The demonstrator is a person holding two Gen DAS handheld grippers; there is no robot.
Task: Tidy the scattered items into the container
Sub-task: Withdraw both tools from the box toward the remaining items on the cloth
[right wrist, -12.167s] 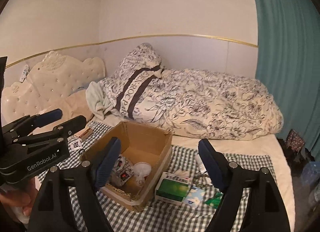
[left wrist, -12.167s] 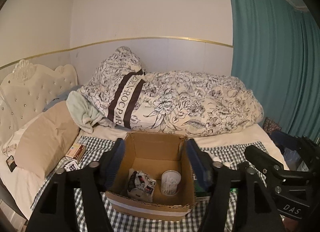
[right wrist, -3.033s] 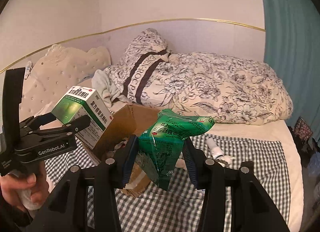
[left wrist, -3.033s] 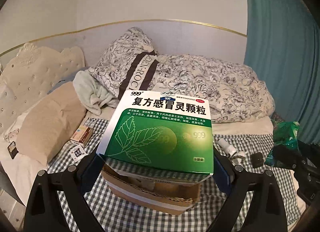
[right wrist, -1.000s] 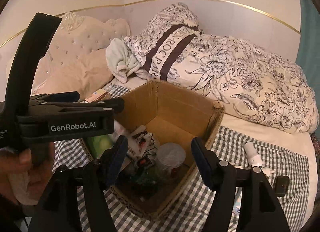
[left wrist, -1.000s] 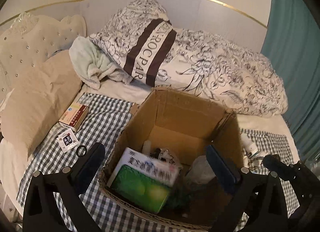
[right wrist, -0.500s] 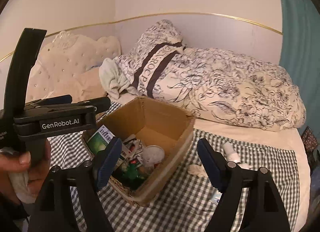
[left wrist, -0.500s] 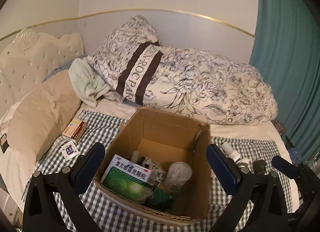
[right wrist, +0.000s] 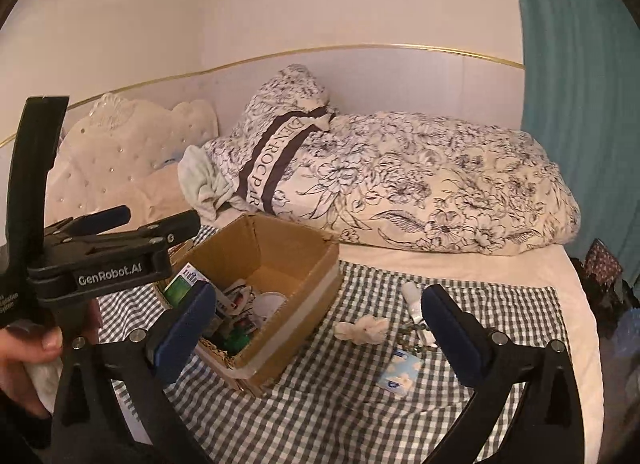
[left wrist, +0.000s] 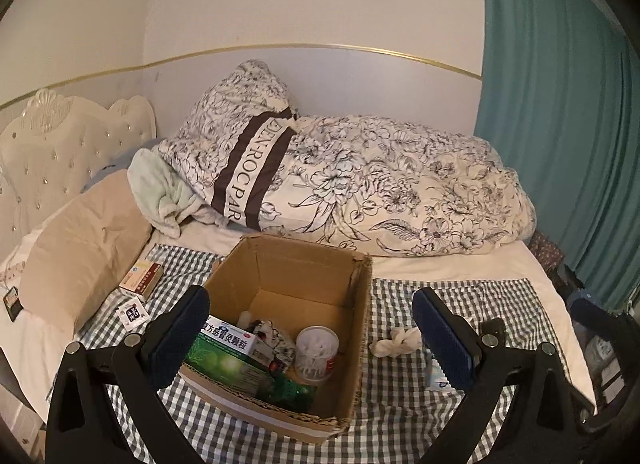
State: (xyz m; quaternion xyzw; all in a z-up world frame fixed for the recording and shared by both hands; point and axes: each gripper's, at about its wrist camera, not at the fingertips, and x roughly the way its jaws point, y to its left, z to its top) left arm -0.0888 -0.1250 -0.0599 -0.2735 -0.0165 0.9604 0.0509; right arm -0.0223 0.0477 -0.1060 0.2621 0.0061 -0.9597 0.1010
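Cardboard box (left wrist: pixel 304 280) holds 1 green medicine carton (left wrist: pixel 226 356), 1 cup (left wrist: pixel 317 352).

"GenRobot.AI" on left gripper (right wrist: pixel 132 225); "DEN·ROCPAR" on pillow stripe (left wrist: pixel 250 179); Chinese lettering on green box (left wrist: pixel 228 354).

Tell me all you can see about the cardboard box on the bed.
The cardboard box is brown corrugated card, open at the top, with pale tape along its front lower edge. It sits on the checked cloth. Inside lie a green medicine box, a round white tub and small packets.
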